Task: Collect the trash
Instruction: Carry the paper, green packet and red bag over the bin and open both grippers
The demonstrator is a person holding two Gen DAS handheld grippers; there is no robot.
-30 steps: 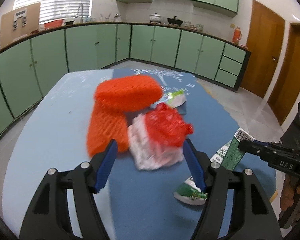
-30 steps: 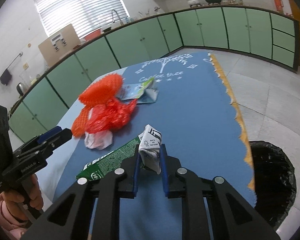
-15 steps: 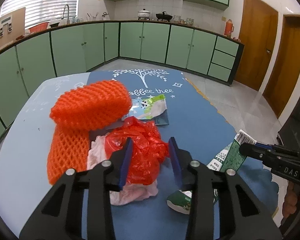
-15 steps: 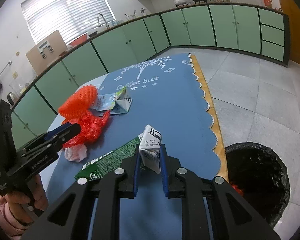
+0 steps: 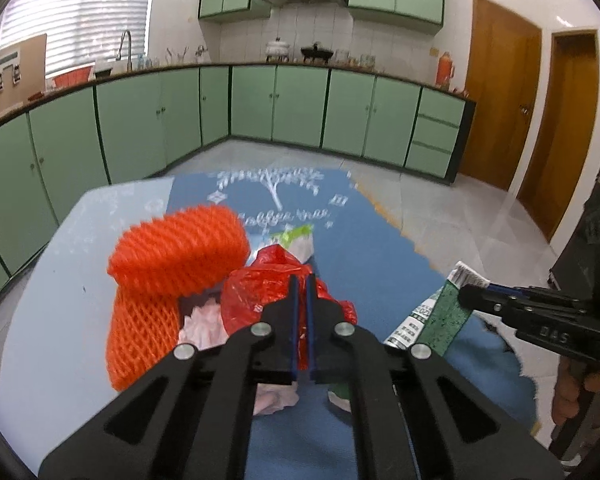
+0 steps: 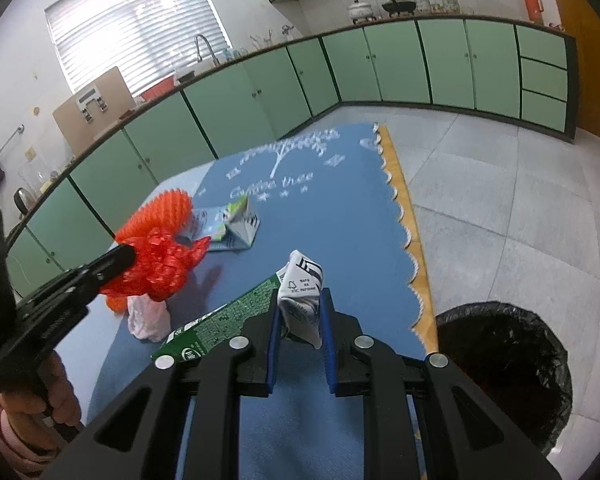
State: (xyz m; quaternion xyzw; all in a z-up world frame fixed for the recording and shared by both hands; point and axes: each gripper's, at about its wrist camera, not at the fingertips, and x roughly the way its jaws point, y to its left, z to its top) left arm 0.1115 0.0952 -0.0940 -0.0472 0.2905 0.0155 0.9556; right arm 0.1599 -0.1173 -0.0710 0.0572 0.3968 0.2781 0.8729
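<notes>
My left gripper (image 5: 300, 286) is shut on a crumpled red plastic bag (image 5: 260, 292), which hangs lifted above the blue table mat (image 5: 364, 248); a pale pink tissue wad (image 5: 204, 324) dangles under it (image 6: 148, 316). The bag also shows in the right wrist view (image 6: 160, 264). My right gripper (image 6: 299, 308) is shut on a flattened green and white carton (image 6: 236, 312), held above the mat; it also shows in the left wrist view (image 5: 440, 308). Orange foam fruit netting (image 5: 172, 264) lies on the table to the left.
A black-lined trash bin (image 6: 508, 364) stands on the floor right of the table. A small green and white carton (image 6: 236, 224) lies on the mat beyond the netting. Green kitchen cabinets (image 5: 276, 108) line the back walls. The mat's scalloped edge (image 6: 404, 216) runs along the table's right side.
My left gripper closed on the red bag and raised it with the tissue hanging below. My right gripper kept hold of the carton and shifted toward the bin side.
</notes>
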